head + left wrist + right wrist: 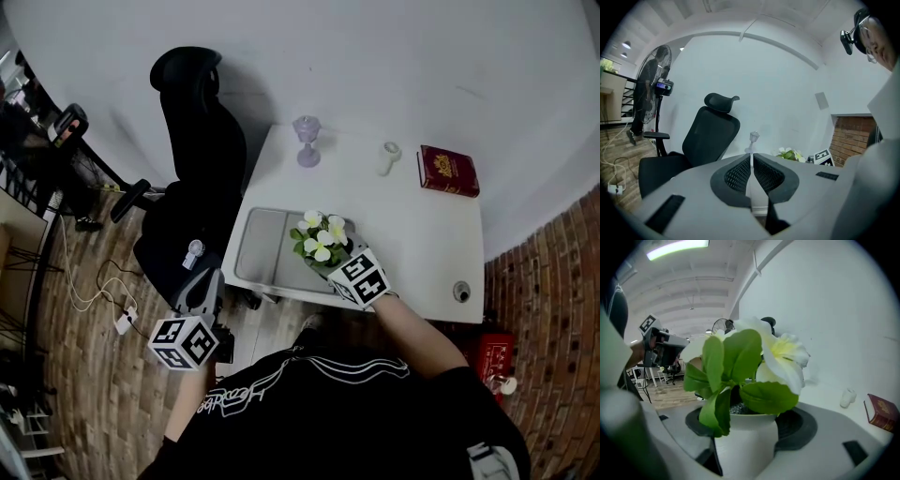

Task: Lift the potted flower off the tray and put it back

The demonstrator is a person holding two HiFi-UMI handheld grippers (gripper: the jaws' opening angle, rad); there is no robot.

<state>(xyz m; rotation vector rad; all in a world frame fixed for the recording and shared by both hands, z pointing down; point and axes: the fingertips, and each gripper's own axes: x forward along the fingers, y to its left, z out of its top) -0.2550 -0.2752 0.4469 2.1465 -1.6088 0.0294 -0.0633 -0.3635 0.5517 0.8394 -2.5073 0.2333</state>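
Snugly in right gripper (748, 423): smooth round white pot (746, 452)

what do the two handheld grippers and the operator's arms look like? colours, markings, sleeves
Left gripper and right gripper: light grey moulded bodies, black mesh-textured pads, black rectangular insets. Each bears a white cube with black square markers: left cube, right cube. No cables visible. Black short-sleeved top, white line print.
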